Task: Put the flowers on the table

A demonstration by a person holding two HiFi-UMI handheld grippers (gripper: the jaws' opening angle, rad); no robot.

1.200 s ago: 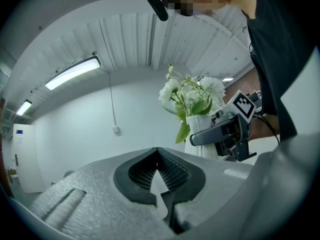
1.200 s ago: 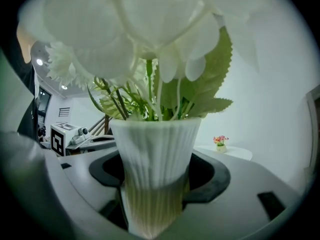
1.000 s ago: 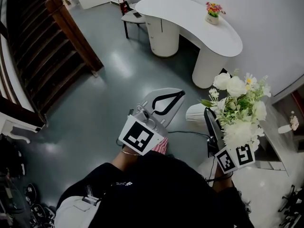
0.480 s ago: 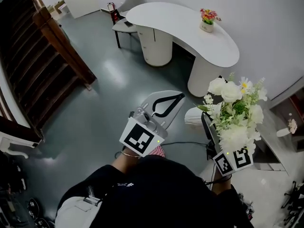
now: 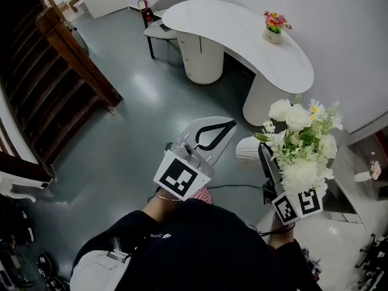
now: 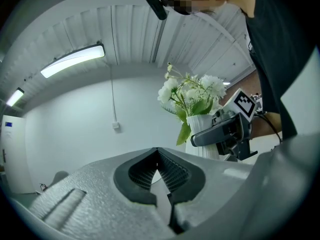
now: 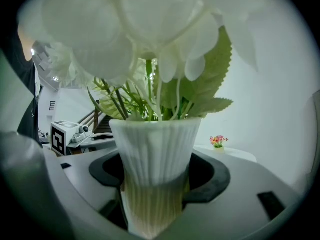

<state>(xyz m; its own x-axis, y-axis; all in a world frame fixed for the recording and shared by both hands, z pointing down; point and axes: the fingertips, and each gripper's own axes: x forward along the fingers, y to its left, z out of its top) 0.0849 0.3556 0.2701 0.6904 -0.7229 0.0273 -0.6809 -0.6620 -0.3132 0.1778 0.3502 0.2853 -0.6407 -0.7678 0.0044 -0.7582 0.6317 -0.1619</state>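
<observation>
A ribbed white vase (image 7: pixel 155 149) of white flowers (image 5: pixel 303 141) is pinched upright between the widely set jaws of the right gripper (image 7: pixel 155 184). It is held in the air on the near side of the curved white table (image 5: pixel 242 29), well apart from it. The left gripper (image 6: pixel 158 151) is held empty, also short of the table, its jaws pressed together at the tips. A small pot of coloured flowers (image 5: pixel 274 26) is seen at the table's far edge.
</observation>
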